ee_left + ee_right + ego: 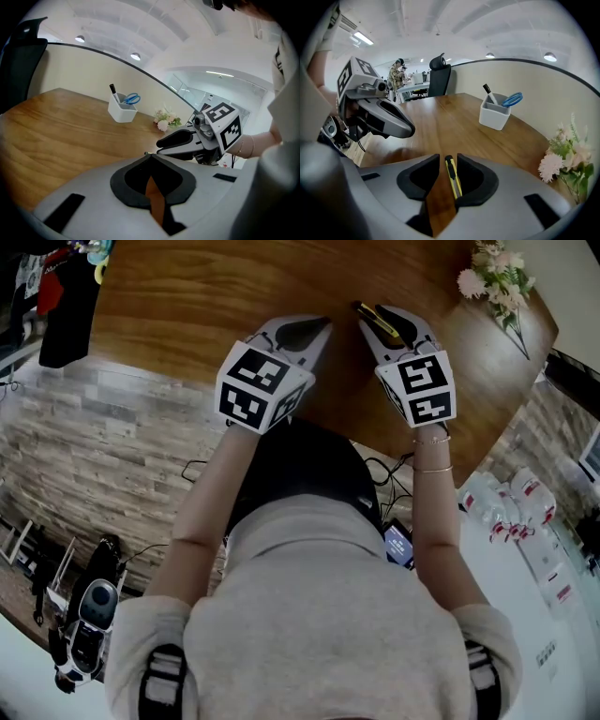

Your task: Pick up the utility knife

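A yellow-and-black utility knife (pixel 372 317) lies on the wooden table (pixel 187 306). In the right gripper view the knife (pixel 453 180) lies lengthwise between my right gripper's (pixel 447 160) jaws, close along the right-hand pad, with a strip of bare wood showing between it and the left-hand pad. In the head view my right gripper (pixel 384 322) sits low over the knife, whose tip pokes out ahead. My left gripper (pixel 322 324) hovers a little to its left, its tips together and nothing held (pixel 150 155).
A white pen holder (pixel 494 115) with blue scissors and a marker stands farther back on the table. Pink flowers (pixel 497 277) lie at the table's right edge. An office chair (pixel 439 77) and a person (pixel 397 75) are beyond the far end.
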Demonstrator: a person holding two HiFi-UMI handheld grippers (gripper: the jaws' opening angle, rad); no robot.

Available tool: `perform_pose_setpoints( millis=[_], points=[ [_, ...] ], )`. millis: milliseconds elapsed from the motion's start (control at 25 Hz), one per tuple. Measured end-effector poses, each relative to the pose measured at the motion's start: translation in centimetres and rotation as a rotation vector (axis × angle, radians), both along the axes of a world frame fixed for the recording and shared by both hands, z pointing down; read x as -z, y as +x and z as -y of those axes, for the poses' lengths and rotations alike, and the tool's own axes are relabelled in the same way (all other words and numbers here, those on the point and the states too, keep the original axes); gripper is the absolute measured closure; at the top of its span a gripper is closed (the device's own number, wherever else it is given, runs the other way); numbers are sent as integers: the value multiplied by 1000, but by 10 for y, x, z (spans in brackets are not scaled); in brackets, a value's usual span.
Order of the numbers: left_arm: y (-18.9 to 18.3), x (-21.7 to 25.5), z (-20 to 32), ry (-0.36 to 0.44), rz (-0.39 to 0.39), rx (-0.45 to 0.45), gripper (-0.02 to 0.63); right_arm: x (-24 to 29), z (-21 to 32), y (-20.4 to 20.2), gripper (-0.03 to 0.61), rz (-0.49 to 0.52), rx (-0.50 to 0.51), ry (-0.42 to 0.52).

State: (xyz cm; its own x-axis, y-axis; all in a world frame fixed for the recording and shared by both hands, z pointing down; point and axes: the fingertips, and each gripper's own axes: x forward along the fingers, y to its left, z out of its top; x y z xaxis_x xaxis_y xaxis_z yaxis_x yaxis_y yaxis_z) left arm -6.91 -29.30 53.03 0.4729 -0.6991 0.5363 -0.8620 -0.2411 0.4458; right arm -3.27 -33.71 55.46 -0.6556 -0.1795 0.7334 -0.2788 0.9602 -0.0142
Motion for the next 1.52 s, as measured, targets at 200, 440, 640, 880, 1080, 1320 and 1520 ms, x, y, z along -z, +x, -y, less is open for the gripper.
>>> perform_pose_setpoints(
  millis=[200, 440, 640, 880, 1080, 1320, 1520],
  points=[
    [-3, -6, 5, -10, -4, 2, 598, -11, 4, -4, 459, -34, 24, 1],
    [-5, -13, 13, -11, 5, -32, 598, -24, 4, -5, 466, -76, 57, -12],
    [-8, -18, 17, -21, 4, -28, 598, -33, 1, -3, 474, -103, 74, -24],
    [-9, -21, 16, -31, -8, -22, 598, -34, 0, -2, 492, -80, 60, -64],
    [-7, -22, 16, -34, -12, -32, 598, -34, 0, -3, 497, -80, 57, -55],
    [-3, -18, 14, -24, -9, -44, 598, -34, -1, -1, 500, -105, 44, -15],
    [2, -11, 9, -14, -5, -60, 598, -19, -1, 0, 500, -82, 15, 20]
  ],
)
